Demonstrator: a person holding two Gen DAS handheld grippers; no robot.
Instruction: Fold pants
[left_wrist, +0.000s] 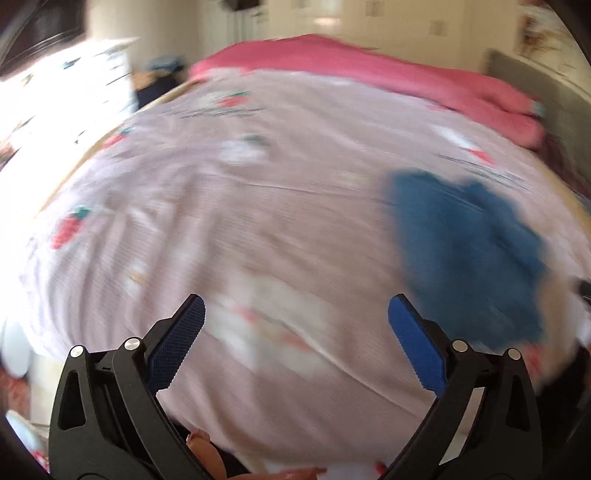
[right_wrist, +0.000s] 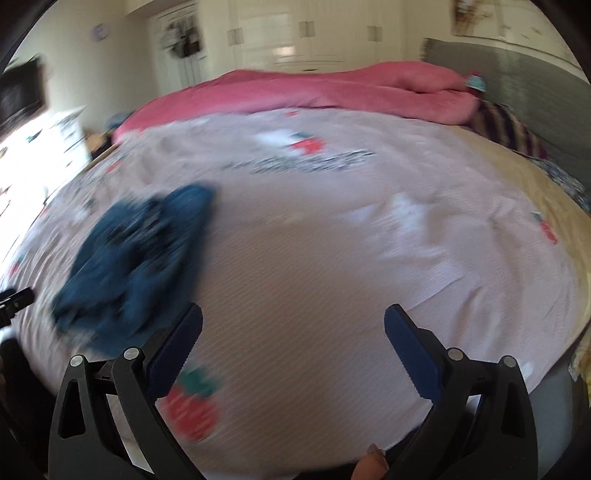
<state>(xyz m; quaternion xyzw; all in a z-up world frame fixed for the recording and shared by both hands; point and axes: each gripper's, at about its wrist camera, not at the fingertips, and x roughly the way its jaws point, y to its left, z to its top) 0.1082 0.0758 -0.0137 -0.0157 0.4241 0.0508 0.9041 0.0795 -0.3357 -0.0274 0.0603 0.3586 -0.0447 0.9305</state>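
Observation:
Blue pants (left_wrist: 469, 251) lie crumpled in a heap on the pale pink bedsheet (left_wrist: 258, 221), at the right of the left wrist view. They also show in the right wrist view (right_wrist: 136, 258), at the left. My left gripper (left_wrist: 295, 317) is open and empty, above the sheet, left of the pants. My right gripper (right_wrist: 293, 325) is open and empty, above the sheet, right of the pants. Both views are motion-blurred.
A pink blanket (right_wrist: 314, 92) lies bunched along the far side of the bed. A grey headboard (right_wrist: 535, 96) and a striped cushion (right_wrist: 506, 129) are at the right. A white dresser (left_wrist: 55, 96) stands left of the bed. Strawberry prints (right_wrist: 192, 410) dot the sheet.

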